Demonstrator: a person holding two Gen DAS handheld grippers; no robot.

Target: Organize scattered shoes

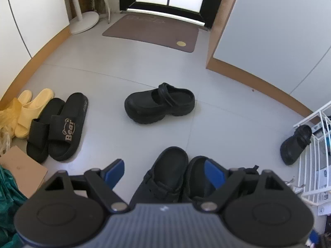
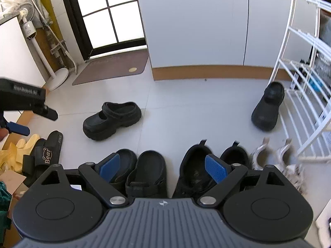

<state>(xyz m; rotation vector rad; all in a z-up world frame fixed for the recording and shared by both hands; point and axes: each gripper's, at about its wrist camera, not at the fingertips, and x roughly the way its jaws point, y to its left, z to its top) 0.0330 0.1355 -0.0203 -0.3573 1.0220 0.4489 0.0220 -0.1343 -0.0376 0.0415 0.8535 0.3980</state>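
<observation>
A black chunky clog (image 1: 159,103) (image 2: 112,119) lies alone on the middle of the floor, toe to the left. Its mate (image 1: 295,144) (image 2: 268,107) sits against the white wire rack. Along the near edge runs a row of shoes: a pair of black clogs (image 2: 146,171), a pair of black shoes (image 2: 196,165) and pale fuzzy slippers (image 2: 269,155). Black "Bear" slides (image 1: 66,128) and yellow slides (image 1: 31,107) sit at the left. My left gripper (image 1: 164,171) (image 2: 33,122) hangs open above the row, nothing between its fingers. My right gripper (image 2: 163,167) is open too, well above the row.
A white wire shoe rack (image 2: 300,82) stands at the right. A brown doormat (image 1: 153,31) lies before the glass door, with a fan's round base (image 1: 82,20) beside it. Cardboard (image 1: 22,169) and green cloth lie at the near left. White cabinets line both sides.
</observation>
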